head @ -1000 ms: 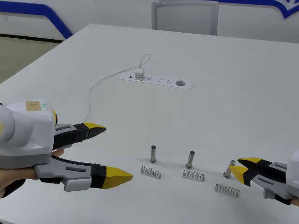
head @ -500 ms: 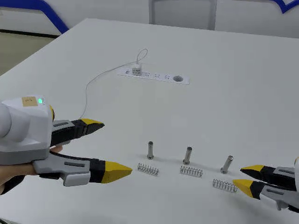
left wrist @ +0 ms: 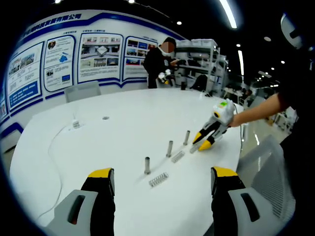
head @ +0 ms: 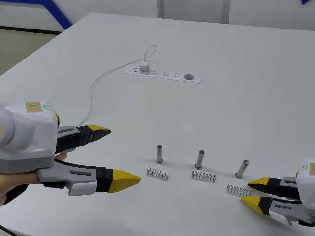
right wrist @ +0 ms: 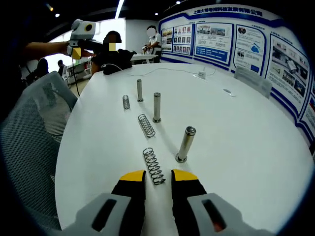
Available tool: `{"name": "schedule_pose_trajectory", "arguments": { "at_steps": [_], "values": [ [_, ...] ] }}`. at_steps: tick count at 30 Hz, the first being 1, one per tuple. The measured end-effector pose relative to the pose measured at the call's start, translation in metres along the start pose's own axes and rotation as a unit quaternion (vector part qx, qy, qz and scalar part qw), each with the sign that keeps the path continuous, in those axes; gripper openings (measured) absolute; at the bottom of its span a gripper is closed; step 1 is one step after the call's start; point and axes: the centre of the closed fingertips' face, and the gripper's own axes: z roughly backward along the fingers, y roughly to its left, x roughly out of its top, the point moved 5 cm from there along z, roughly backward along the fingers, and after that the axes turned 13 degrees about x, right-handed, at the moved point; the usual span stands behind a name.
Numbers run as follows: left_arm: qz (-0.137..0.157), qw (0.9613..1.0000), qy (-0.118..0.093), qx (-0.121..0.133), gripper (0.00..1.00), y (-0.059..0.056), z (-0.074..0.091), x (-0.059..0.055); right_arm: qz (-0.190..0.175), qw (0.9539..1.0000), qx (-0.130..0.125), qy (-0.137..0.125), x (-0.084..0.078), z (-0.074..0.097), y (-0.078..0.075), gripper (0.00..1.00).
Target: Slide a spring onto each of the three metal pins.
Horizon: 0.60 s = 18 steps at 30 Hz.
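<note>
Jaws: left gripper [head: 124, 156] wide apart; right gripper [head: 246, 191] narrowly apart round spring [right wrist: 153, 166] end; posters [right wrist: 221, 37] illegible

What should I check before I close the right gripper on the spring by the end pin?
1. Left pin, middle pin and right pin upright: ok.
2. Right spring has its end at the right gripper tips: ok.
3. Right spring gripped: not ok, the jaws are apart.
4. Left spring and middle spring lying beside their pins, undisturbed: ok.
5. Left gripper open and empty: ok.
6. Power strip well behind the work: ok.
</note>
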Motion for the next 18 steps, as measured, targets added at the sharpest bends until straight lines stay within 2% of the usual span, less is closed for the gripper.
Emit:
{"name": "schedule_pose_trajectory", "arguments": {
  "at_steps": [6, 18],
  "values": [
    [0.0, 1.0, 0.002, -0.002, 0.82, -0.0011, -0.0005, -0.001, 0.001, 0.9999, 0.011, -0.001, -0.0003, -0.0044, -0.0006, 0.18],
    [0.0, 1.0, 0.005, -0.001, 0.82, -0.0007, 0.001, -0.0028, -0.006, 0.9996, 0.018, -0.021, -0.0023, -0.0045, 0.0021, 0.13]
  ]
}}
